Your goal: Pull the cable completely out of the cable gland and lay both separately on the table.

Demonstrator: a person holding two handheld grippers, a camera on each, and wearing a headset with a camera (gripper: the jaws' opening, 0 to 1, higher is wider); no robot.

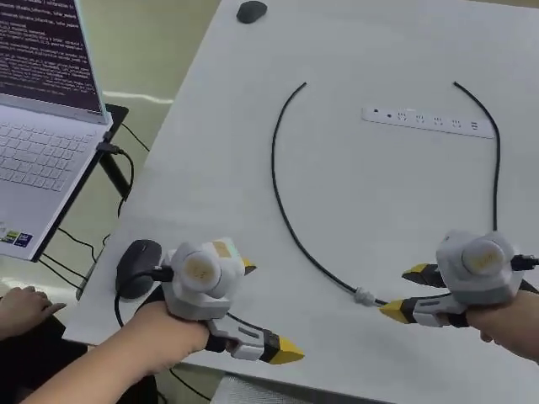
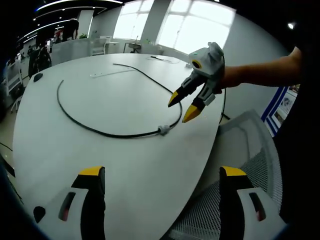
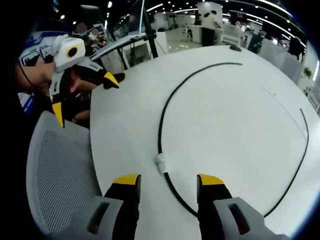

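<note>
On the white table (image 1: pixel 379 194) the black cable (image 1: pixel 278 194) lies in a wide U. Its two ends point toward the top of the head view, one at the upper middle and the other at the upper right, just beside a white power strip (image 1: pixel 425 120). The cable gland (image 1: pixel 364 296), a small pale fitting, sits on the cable at the bottom of the U, lower right of centre, resting on the tabletop. The right gripper (image 1: pixel 404 290) is at the lower right of that view, its yellow-tipped jaws partly spread and the tips just beside the gland. In the right gripper view the gland lies just ahead of the jaw tips, a little left of the middle, and the cable runs back between the two jaws, which stand apart and clamp nothing; whether either jaw touches the cable cannot be told. The left gripper (image 1: pixel 267 309) is at the lower left of the head view, by the table's near edge and well apart from the gland, its jaws spread wide and holding nothing. An open laptop (image 1: pixel 42 126) stands at the upper left, a dark mouse (image 1: pixel 135 265) lies at the table's lower left corner near the left gripper, a second dark mouse (image 1: pixel 251 11) sits at the top edge, and a grey mesh chair (image 3: pixel 60 170) shows at the lower left of the right gripper view.
</note>
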